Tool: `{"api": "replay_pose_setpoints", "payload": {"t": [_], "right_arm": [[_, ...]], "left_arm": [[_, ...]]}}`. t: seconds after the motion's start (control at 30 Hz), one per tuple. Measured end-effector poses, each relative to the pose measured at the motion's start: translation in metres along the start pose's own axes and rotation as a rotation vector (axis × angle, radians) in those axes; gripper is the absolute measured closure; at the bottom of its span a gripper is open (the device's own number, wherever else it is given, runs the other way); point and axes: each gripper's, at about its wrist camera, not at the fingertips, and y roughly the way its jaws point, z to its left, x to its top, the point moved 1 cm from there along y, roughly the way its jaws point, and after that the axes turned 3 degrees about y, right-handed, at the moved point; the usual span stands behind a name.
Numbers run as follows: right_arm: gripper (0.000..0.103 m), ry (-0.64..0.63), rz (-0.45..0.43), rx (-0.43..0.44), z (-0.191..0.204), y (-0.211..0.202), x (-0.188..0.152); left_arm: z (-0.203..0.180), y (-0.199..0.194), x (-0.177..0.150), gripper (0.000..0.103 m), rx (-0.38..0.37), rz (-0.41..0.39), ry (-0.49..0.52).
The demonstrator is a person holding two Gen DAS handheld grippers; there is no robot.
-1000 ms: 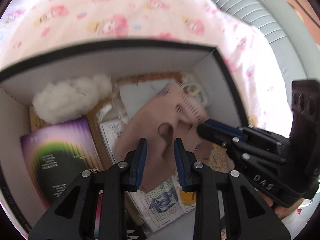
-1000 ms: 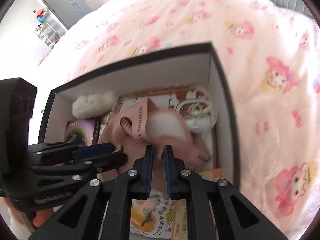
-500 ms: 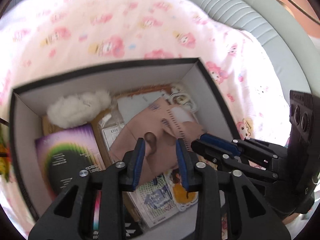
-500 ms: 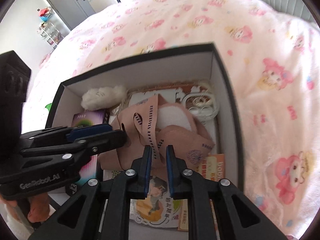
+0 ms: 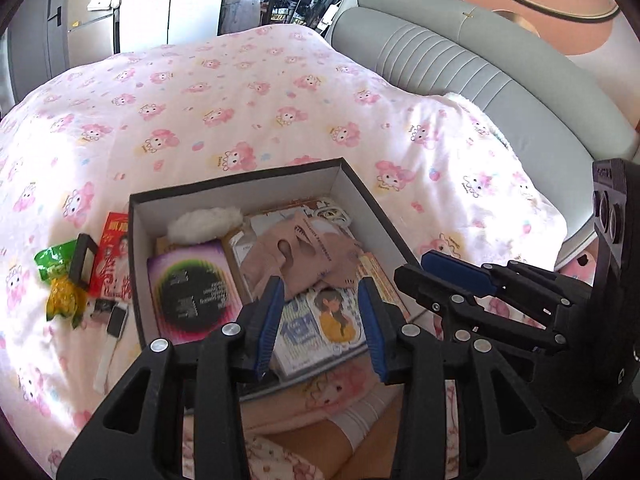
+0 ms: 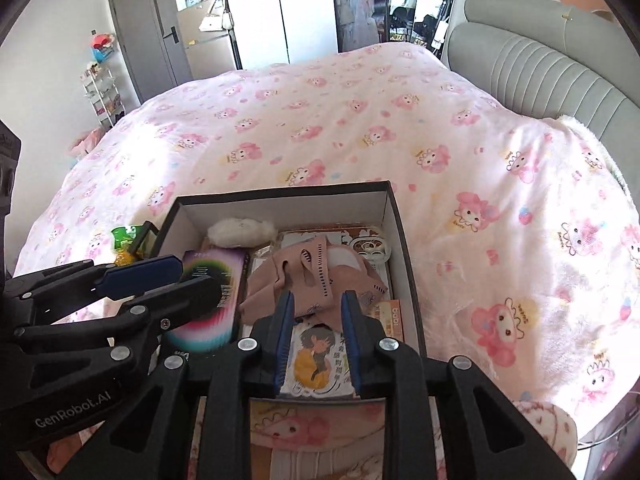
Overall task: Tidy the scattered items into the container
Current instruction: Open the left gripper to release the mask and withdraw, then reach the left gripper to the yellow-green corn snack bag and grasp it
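Left hand-held gripper (image 5: 320, 322) hangs over the near edge of the box (image 5: 356, 184), at the bottom centre of its own view, jaws fairly wide with nothing between them; they have just been opening. Right hand-held gripper (image 6: 316, 338) sits at the bottom centre of its view, jaws narrower but apart and also empty, and these too have just been opening. Each shows in the other's view: the right one at the right edge (image 5: 460, 276), the left one at the left edge (image 6: 160, 276).

The box lies on the bed (image 5: 240, 92), middle of both frames. Inside it a pink cloth (image 5: 296, 256) lies loose in the centre, touched by neither gripper. A white fluffy ball (image 5: 206, 220) is in the upper left corner, a dark disc sleeve (image 5: 188, 284) along the left wall, and cartoon cards (image 5: 320, 320) at the near edge.

Outside the box, left of it in the left wrist view, lie a red packet (image 5: 114, 256), a green and yellow wrapper (image 5: 60, 280) and a small dark frame (image 5: 82, 260).
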Motion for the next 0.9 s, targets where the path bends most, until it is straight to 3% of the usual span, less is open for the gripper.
{"api": "replay_pose_setpoints", "payload": {"t": [0.27,0.5,0.63,0.77,0.9], "right_arm": [[0.082,-0.107,0.066,0.163,0.067,-0.010,-0.036],[0.082,-0.236,0.138,0.427,0.167,0.017,-0.036],[0.082,-0.216,0.214,0.434,0.205,0.057,-0.023],[0.082,-0.194,0.242,0.380,0.230,0.096,0.001],[0.076,-0.149,0.368,0.371,0.255,0.148,0.018]], "left_arm": [[0.054,-0.049,-0.058,0.065,0.079,0.037,-0.153],[0.147,-0.090,-0.088,0.059,0.151,0.036,-0.289],[0.208,-0.090,-0.097,0.059,0.202,0.074,-0.350],[0.267,-0.068,-0.096,0.058,0.163,0.116,-0.428],[0.315,-0.025,-0.082,0.056,0.125,0.170,-0.477]]}}
